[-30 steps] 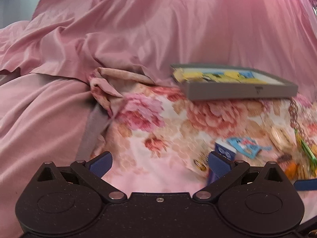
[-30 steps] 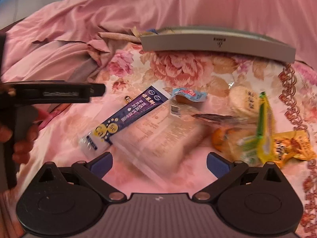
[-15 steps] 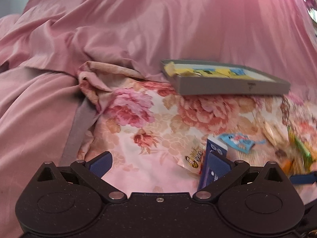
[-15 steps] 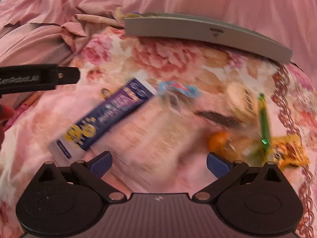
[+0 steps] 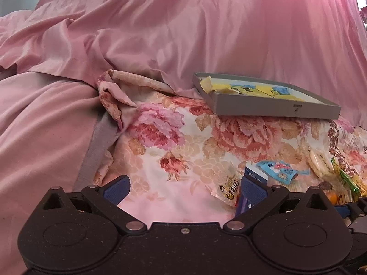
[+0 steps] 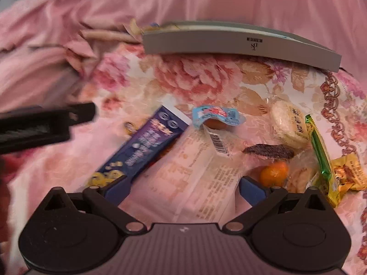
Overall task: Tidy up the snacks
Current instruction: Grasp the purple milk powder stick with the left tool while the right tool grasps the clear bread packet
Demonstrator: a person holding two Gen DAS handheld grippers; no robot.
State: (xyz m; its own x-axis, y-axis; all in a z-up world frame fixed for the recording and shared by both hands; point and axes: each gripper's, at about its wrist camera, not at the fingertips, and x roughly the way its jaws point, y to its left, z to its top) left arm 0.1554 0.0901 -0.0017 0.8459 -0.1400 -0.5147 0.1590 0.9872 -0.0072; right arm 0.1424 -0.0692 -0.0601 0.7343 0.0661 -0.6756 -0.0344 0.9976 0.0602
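Snacks lie on a floral cloth (image 6: 201, 78). In the right wrist view my right gripper (image 6: 183, 189) is open, low over a pale flat packet (image 6: 201, 171), its jaws either side of it. Beside it lie a long blue packet (image 6: 146, 144), a light blue pack (image 6: 215, 113), a round rice cake (image 6: 289, 126), a dark strip (image 6: 268, 151), an orange (image 6: 274, 174) and green (image 6: 320, 153) and yellow (image 6: 348, 171) wrappers. A grey tray (image 6: 240, 43) sits at the back. My left gripper (image 5: 183, 189) is open and empty, its right finger (image 5: 252, 189) by the blue packet (image 5: 254, 176).
Pink sheets (image 5: 160, 34) rise behind and to the left of the cloth. The grey tray (image 5: 275, 110) holds yellow and blue packets (image 5: 252, 89). The left gripper's body (image 6: 45, 123) shows at the left of the right wrist view.
The right gripper has moved forward and down over the pale packet. The left gripper has shifted slightly; the tray and snacks sit a little differently in its view.
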